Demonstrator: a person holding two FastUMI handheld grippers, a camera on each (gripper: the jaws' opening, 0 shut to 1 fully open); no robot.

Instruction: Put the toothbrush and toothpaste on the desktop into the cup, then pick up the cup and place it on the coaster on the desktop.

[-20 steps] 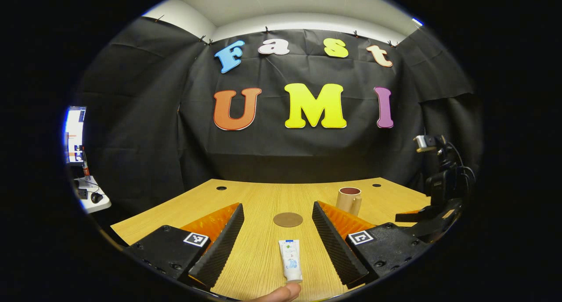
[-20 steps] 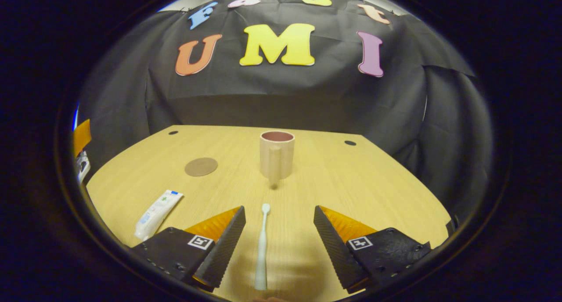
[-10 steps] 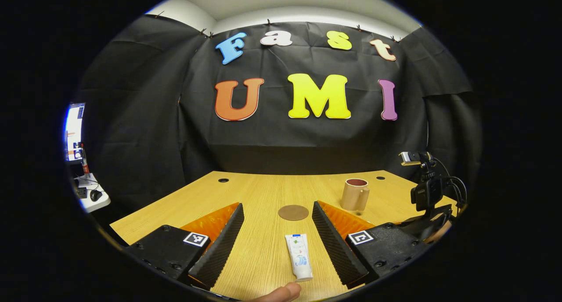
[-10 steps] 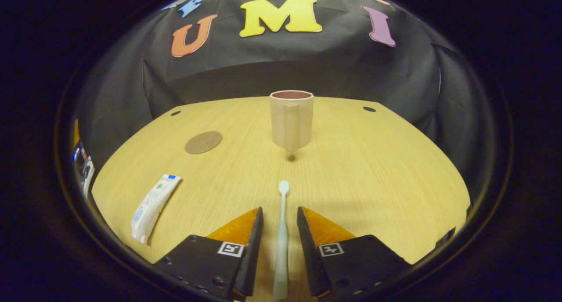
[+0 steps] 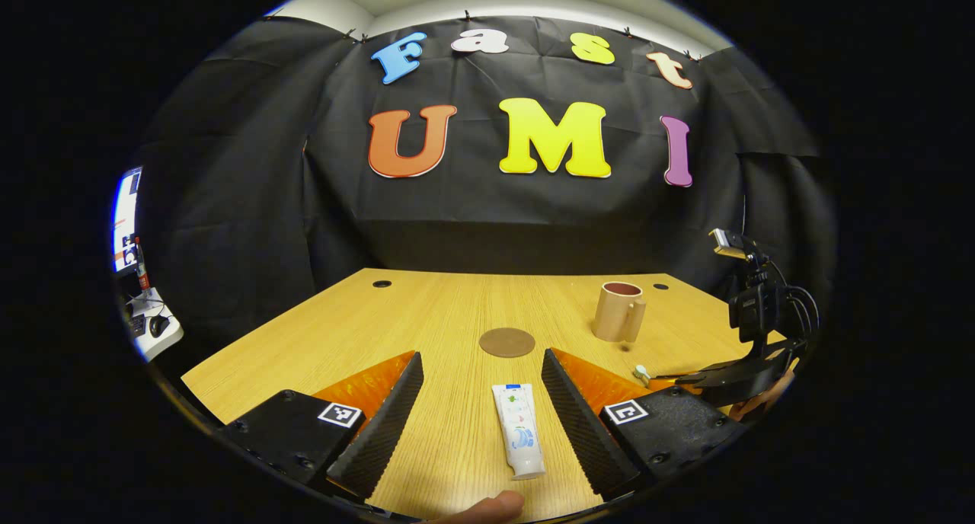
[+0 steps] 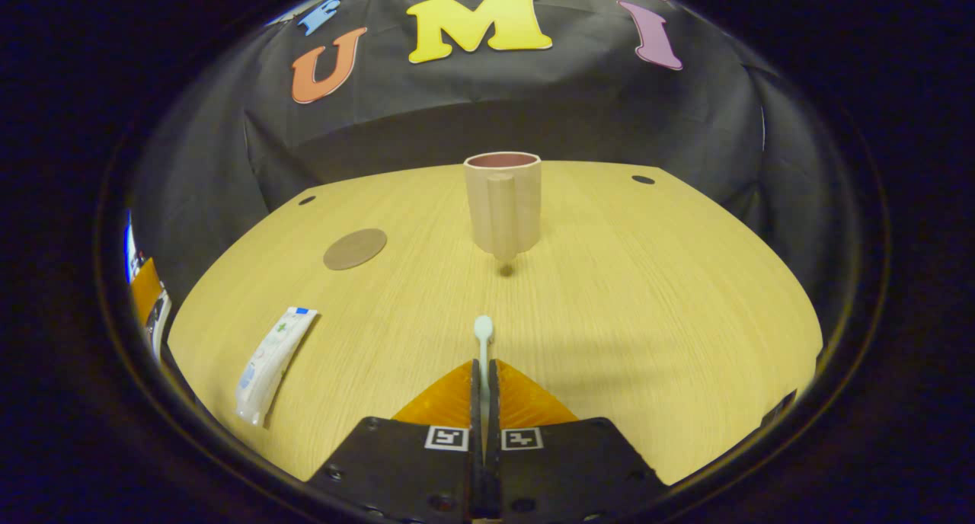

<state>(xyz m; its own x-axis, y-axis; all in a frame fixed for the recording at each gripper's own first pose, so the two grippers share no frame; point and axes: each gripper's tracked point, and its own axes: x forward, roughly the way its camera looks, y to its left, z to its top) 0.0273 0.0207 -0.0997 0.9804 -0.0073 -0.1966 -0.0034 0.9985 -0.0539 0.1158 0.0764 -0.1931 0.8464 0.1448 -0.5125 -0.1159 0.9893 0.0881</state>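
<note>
Cup [image 6: 503, 204]: upright on the counter [image 6: 647, 280], handle toward the right tool, mouth open and nothing seen inside; the landmark for all that follows.
Counter: bare wood between the cup and the right tool; no obstruction seen on that line.
Right tool [image 6: 484, 402]: fingers closed onto the toothbrush [image 6: 483, 341], whose head projects forward toward the cup.
Left tool [image 5: 484, 417]: fingers wide apart, either side of the toothpaste [image 5: 519, 431], not touching it.
Toothpaste: flat on the counter, well left of the cup and nearer the person.
Coaster [image 6: 355, 248]: flat, left of the cup, unoccupied.
Step in hand, judged: carry the toothbrush to the cup.
Advice: lift clear, tip it upright over the mouth, release low.
Risk: the handle faces the approach; a low pass could strike it.
</note>
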